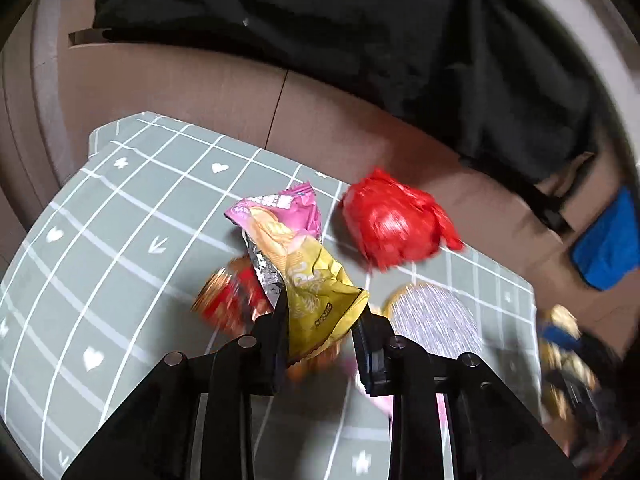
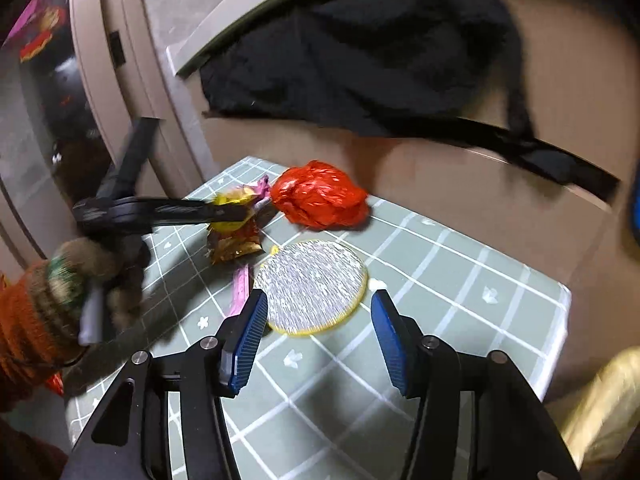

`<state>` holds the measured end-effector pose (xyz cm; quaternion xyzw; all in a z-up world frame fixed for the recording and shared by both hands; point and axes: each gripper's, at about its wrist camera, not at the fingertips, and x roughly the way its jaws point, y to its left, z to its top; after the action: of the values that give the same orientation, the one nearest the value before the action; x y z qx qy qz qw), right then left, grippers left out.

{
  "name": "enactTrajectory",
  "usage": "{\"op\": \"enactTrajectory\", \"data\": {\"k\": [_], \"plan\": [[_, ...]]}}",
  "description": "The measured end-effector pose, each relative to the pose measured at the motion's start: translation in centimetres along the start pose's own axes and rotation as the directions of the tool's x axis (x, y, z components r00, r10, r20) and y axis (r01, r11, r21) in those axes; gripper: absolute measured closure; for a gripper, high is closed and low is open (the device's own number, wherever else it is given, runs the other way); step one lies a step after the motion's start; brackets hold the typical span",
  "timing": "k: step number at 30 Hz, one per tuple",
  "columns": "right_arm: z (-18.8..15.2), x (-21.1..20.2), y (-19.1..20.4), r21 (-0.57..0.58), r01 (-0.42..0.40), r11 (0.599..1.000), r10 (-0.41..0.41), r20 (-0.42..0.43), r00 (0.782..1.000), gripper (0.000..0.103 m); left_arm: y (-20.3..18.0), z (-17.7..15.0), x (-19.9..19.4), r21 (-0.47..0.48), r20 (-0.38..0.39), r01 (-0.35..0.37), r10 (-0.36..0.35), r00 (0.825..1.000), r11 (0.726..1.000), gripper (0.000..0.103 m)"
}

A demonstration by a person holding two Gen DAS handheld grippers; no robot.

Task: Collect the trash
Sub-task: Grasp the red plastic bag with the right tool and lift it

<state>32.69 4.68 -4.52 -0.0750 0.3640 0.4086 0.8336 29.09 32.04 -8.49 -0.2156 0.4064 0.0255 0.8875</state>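
My left gripper [image 1: 322, 304] is shut on a yellow and pink snack wrapper [image 1: 308, 264] and holds it above the table; it also shows in the right wrist view [image 2: 232, 200]. A gold and red wrapper [image 1: 228, 296] [image 2: 236, 240] lies below it. A crumpled red plastic bag [image 1: 392, 220] [image 2: 320, 196] lies at the table's far edge. A round silver foil lid [image 1: 434, 320] [image 2: 312, 284] lies flat on the table. My right gripper [image 2: 318, 308] is open and empty, just in front of the lid. A pink strip [image 2: 240, 288] lies by its left finger.
The table has a grey-green grid cloth [image 1: 120, 240] [image 2: 460, 280]. A cardboard box [image 1: 328, 120] with a black bag [image 1: 320, 20] [image 2: 360, 52] draped in it stands behind the table. A blue object [image 1: 608, 240] is at the right.
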Motion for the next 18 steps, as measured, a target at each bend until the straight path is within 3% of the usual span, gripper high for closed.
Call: {"op": "enactTrajectory", "data": {"k": [9,12,18], "plan": [[8.1,7.8,3.1,-0.184,0.069,0.980,-0.059,0.063,0.996,0.045,2.2,-4.0,-6.6,0.028,0.055,0.030,-0.032,0.998,0.999,0.076],[9.5,11.3,2.9,-0.164,0.099,0.981,-0.094,0.037,0.995,0.042,3.8,-4.4,-7.3,-0.002,0.066,0.038,-0.038,0.997,0.999,0.076],[9.1,16.0,1.9,-0.134,0.092,0.987,-0.100,-0.058,0.993,0.035,6.3,-4.1,-7.8,-0.037,0.099,0.033,-0.029,0.995,0.999,0.076]]}}
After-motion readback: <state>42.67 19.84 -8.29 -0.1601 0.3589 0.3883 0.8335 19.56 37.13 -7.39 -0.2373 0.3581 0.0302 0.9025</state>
